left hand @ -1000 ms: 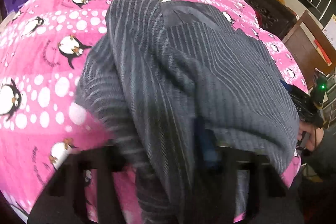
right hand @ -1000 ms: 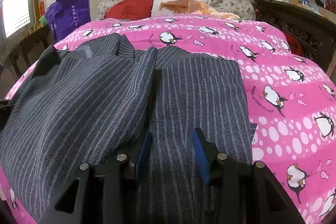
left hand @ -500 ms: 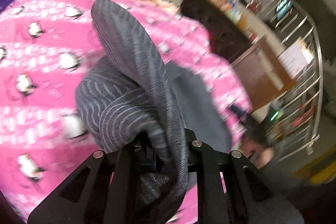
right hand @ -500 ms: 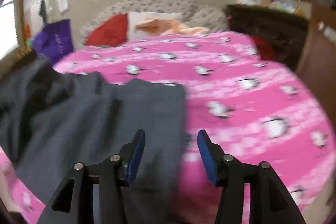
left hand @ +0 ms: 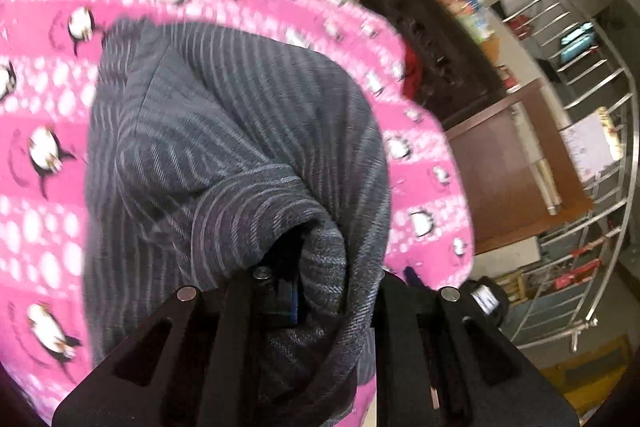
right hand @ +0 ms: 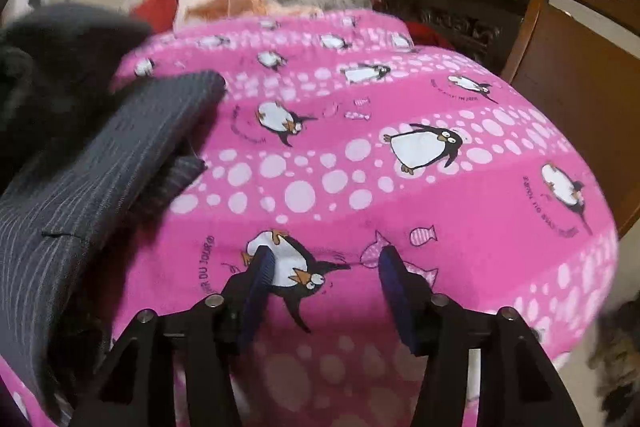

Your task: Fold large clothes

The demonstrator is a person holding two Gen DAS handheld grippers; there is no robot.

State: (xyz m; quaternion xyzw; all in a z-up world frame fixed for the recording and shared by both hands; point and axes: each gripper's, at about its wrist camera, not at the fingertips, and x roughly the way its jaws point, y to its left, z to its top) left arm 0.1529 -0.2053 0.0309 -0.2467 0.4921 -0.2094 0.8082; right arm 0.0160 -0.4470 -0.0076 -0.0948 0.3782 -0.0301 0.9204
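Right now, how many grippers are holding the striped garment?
1: the left gripper is shut on the striped garment; the right gripper hangs open over the pink blanket.

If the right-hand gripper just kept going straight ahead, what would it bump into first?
Most likely the pink penguin-print blanket. The open right gripper holds nothing and points over it; the grey pinstriped garment lies off to its left. Depth is hard to judge.

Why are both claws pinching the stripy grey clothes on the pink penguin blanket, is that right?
Not quite. Only the left claw pinches the stripy grey clothes. The right wrist view shows the right claw open, over the pink penguin blanket.
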